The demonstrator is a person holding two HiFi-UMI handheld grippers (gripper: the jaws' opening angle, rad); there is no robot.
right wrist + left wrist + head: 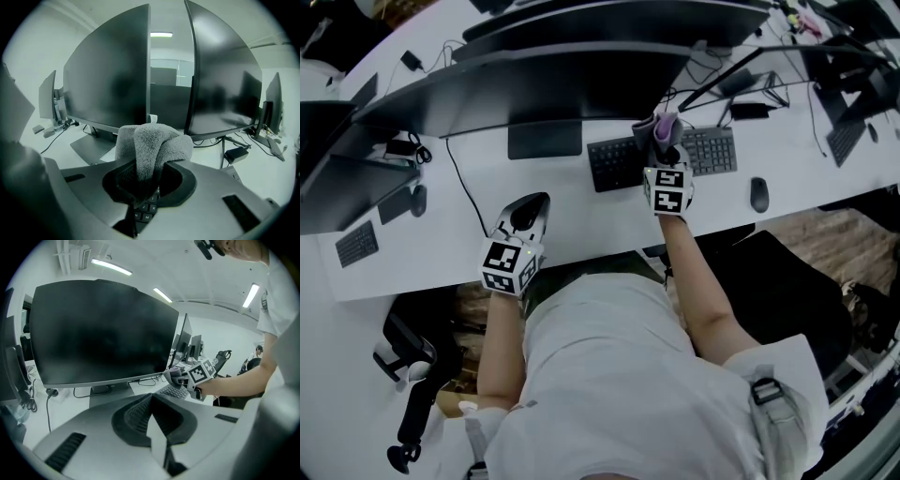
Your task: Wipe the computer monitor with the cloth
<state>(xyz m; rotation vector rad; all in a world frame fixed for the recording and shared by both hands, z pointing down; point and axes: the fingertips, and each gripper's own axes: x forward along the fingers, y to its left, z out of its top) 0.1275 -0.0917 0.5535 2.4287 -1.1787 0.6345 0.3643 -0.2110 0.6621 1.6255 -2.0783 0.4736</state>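
A wide dark monitor point(534, 84) stands at the back of the white desk point(581, 225); its black screen point(98, 333) fills the left gripper view. My right gripper point(667, 141) is shut on a grey fluffy cloth point(664, 127), held above the black keyboard point(619, 161), just in front of the monitor's right end. In the right gripper view the cloth point(152, 145) bulges out between the jaws, facing the gap between two screens point(112, 79). My left gripper point(528, 214) hovers low over the desk near its front edge, shut with nothing in it.
The monitor's stand base point(545, 139) sits left of the keyboard. A mouse point(758, 194) lies to the right. A second monitor point(220, 79) stands to the right, with cables point(750, 94) behind. Another keyboard point(358, 244) lies far left. A chair point(806, 291) is at the right.
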